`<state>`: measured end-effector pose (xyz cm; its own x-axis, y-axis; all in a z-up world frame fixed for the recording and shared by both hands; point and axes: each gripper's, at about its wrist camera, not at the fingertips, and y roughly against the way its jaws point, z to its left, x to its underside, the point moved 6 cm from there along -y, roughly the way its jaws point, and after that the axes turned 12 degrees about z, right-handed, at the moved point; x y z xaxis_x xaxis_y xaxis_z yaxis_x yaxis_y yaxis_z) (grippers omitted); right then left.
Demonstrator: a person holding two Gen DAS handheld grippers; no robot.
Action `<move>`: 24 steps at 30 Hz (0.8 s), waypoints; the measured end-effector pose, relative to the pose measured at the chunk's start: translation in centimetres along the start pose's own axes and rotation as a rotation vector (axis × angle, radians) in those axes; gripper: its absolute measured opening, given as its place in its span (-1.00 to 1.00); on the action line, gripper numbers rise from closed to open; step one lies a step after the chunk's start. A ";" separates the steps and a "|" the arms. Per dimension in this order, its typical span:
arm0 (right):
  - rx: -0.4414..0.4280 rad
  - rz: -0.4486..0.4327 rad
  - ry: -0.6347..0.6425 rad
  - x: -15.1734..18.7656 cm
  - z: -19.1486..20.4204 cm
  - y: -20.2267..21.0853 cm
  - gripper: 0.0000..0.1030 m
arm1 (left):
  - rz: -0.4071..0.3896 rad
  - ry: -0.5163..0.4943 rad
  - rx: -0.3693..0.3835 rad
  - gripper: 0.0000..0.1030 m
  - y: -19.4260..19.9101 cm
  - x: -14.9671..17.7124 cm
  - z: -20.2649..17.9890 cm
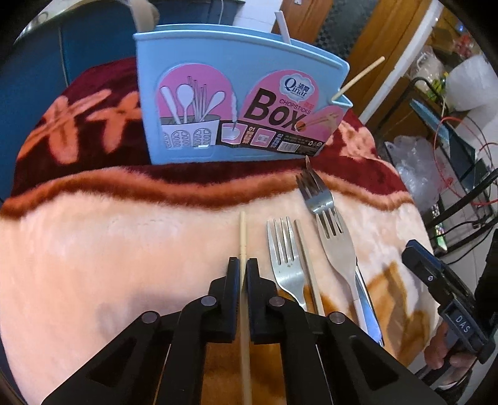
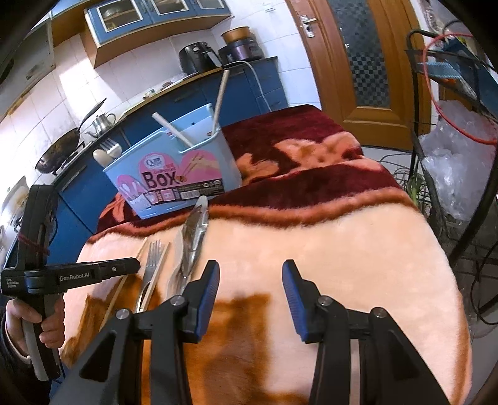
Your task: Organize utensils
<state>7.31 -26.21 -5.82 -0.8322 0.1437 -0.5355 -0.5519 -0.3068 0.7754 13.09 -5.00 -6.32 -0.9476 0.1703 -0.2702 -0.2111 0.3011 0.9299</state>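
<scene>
A pale wooden chopstick [image 1: 242, 230] lies on the pink fleece blanket [image 1: 109, 249], and my left gripper [image 1: 243, 264] is shut on it, pads pressed on both sides. Right of it lie a steel fork [image 1: 284, 252], a second chopstick [image 1: 306, 264] and two overlapping forks [image 1: 337, 246]. Behind them stands the light blue chopsticks box [image 1: 236, 102] with a chopstick [image 1: 358, 78] and a white handle [image 1: 284, 28] poking out. My right gripper [image 2: 250, 271] hangs open over bare blanket, right of the forks [image 2: 193, 236], nothing between its blue pads. In the right wrist view the left gripper [image 2: 137, 264] sits at the left.
The blanket covers a table that drops off at the right edge [image 2: 442, 243]. A black wire rack with plastic bags [image 2: 454, 162] stands to the right. Behind the box [image 2: 174, 174] runs a blue kitchen counter with a wok [image 2: 59, 149]. A hand [image 2: 49, 324] holds the left gripper's handle.
</scene>
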 end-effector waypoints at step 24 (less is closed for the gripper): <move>0.052 0.231 0.284 -1.9 8.0 -6.3 -0.34 | -0.250 0.059 0.049 -0.91 5.4 1.6 4.0</move>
<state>11.97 -17.01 -6.99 -0.8913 -0.1933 -0.4102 -0.3592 -0.2510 0.8989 11.40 0.68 -2.73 -0.8802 0.0307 -0.4737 -0.4297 0.3724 0.8226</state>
